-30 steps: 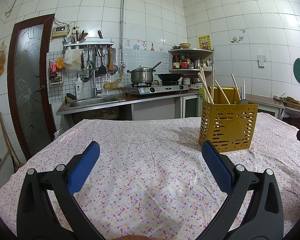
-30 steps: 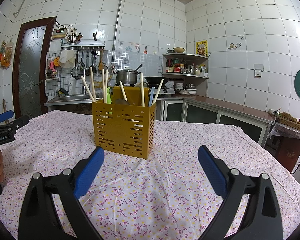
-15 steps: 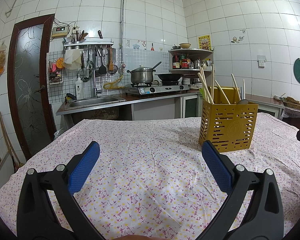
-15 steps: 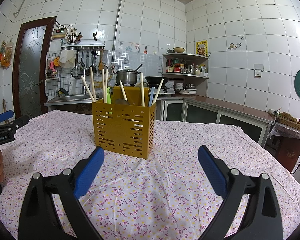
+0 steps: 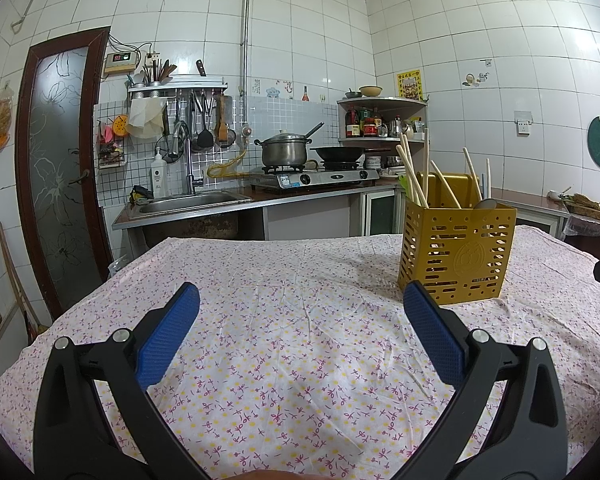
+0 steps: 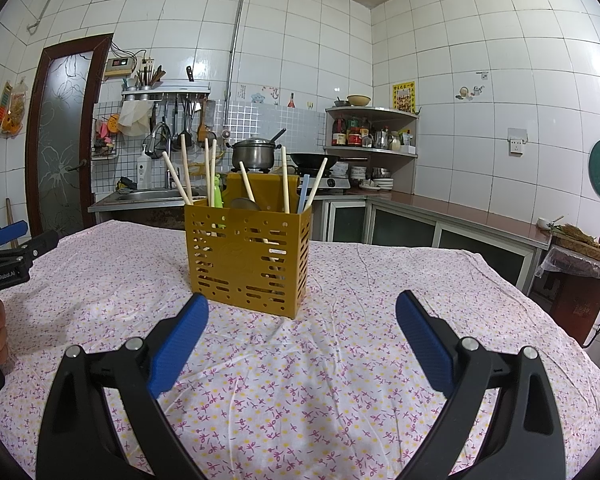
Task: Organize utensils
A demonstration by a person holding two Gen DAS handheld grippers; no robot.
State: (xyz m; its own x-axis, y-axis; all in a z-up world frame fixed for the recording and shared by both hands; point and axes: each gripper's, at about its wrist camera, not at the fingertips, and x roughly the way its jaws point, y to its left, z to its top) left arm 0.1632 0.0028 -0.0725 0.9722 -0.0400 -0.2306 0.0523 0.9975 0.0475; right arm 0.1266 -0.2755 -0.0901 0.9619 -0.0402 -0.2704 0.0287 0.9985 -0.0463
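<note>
A yellow perforated utensil holder stands upright on the flower-print tablecloth. It also shows in the left wrist view. Several pale chopsticks, a metal spoon, a green utensil and a light blue stick stand in it. My right gripper is open and empty, just in front of the holder. My left gripper is open and empty, left of the holder; it also shows at the left edge of the right wrist view.
Behind the table are a sink, a gas stove with a steel pot and a wok, and a corner shelf with bottles. A counter runs along the right wall. A door is at left.
</note>
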